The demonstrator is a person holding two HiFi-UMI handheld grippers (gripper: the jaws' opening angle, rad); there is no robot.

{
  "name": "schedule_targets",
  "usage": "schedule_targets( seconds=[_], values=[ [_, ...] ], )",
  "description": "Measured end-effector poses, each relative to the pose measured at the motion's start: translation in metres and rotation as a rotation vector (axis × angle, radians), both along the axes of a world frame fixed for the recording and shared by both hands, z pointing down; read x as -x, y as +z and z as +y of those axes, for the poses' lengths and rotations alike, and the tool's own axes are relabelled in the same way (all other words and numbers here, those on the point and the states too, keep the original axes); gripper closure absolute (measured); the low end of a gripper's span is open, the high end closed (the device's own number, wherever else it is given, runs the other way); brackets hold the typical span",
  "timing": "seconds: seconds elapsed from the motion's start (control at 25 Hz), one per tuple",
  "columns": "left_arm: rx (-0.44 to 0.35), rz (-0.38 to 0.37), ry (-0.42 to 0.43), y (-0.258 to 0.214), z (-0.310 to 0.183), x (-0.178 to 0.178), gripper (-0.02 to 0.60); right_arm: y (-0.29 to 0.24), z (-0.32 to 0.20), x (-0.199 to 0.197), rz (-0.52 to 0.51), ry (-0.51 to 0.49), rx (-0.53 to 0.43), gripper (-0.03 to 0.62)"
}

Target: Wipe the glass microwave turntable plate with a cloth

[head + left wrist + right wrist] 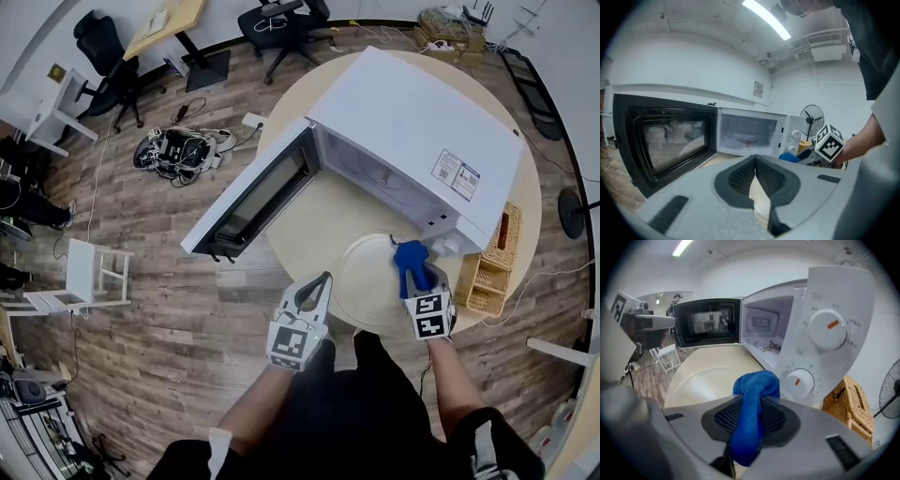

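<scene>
One glass plate (375, 281) is shown on the round table (300, 225), at its near edge, outside the open microwave (412, 131). One blue cloth (410, 255) is clamped in the right gripper (413, 274) over the plate's right side. The left gripper (324, 278) is closed on nothing, just left of the plate. Two dials (828, 330) are seen; the microwave's sticker (456, 174) cannot be read

A white microwave (412, 141) stands on a round table (309, 220) with its door (258, 197) wide open. A wicker basket (487, 272) sits just beside it. Black office chairs (286, 23), tangled cables (178, 150) and a white stool (94, 277) stand on the wooden floor (141, 366).
</scene>
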State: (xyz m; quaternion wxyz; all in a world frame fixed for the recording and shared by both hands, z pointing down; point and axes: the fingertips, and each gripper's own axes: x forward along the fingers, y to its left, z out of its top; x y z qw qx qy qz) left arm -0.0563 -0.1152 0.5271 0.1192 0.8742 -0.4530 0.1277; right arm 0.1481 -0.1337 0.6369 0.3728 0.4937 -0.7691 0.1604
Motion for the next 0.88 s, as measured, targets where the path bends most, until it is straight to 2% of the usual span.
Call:
schedule_targets(
  seconds=[0.24,0.44,0.72,0.88],
  values=[
    [0.002,0.001,-0.009,0.001,0.005,0.006,0.575,-0.023,0.013,0.039,-0.104,-0.029,-0.006,0.5],
    [0.007,0.003,-0.015,0.003,0.013,0.012,0.575,-0.021,0.03,0.087,-0.159,-0.105,0.01,0.5],
    [0.022,-0.003,-0.024,0.005,0.027,0.028,0.575,0.006,0.058,0.147,-0.179,-0.243,0.08,0.502],
    [0.031,-0.01,-0.027,0.006,0.037,0.037,0.575,0.026,0.073,0.164,-0.149,-0.287,0.12,0.502]
  ],
)
